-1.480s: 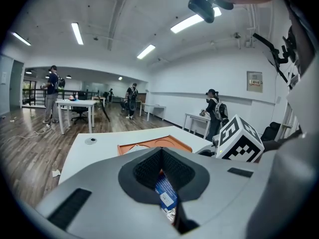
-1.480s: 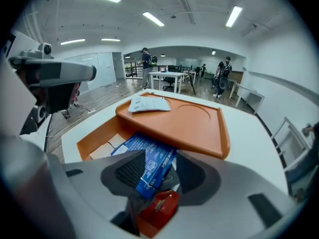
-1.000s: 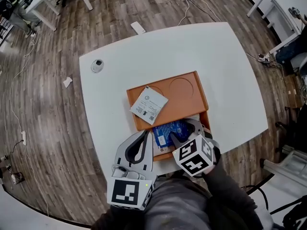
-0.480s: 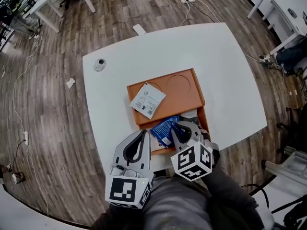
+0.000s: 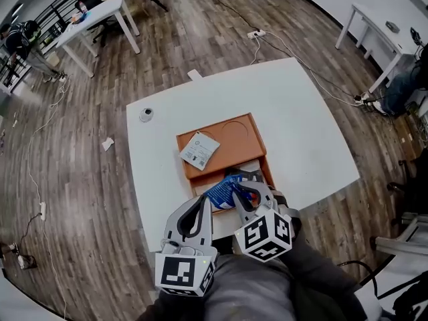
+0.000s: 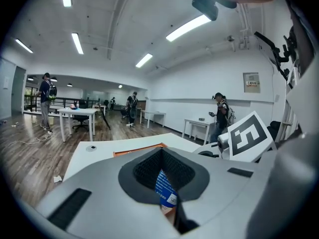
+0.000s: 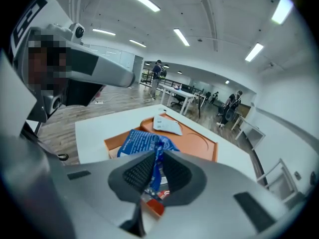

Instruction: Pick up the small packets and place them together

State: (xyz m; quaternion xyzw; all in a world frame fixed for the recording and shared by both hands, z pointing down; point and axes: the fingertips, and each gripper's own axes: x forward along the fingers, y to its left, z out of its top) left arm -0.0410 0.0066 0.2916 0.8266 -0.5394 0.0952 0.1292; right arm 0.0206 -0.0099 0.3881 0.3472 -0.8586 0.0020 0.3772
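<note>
The white desk (image 5: 301,126) stands on a wood-plank floor (image 5: 80,179), and on it lies the flat orange plastic tray (image 5: 234,142). The tray has a shallow round recess at its far end and an open compartment at the end nearest me.

My two grey jaw tools sit low in the head view, each with a black-and-white marker cube. My right gripper (image 5: 242,191) reaches over the tray's near compartment. Its jaws have just closed, and they are pinching the crinkled blue foil packet (image 5: 223,191) by one edge. The rest of the packet sticks out beyond the jaws toward the tray's middle. My left gripper (image 5: 200,200) hovers just beside the right one, over the desk's near edge. Its jaws are pressed together at the tips with nothing between them, and the blue packet only shows through the hollow behind the tips.

The flat white square packet (image 5: 199,150), printed with small dark text, lies on the tray's left side, apart from the blue one. A small round grey object (image 5: 146,114) rests near the desk's far left corner.
</note>
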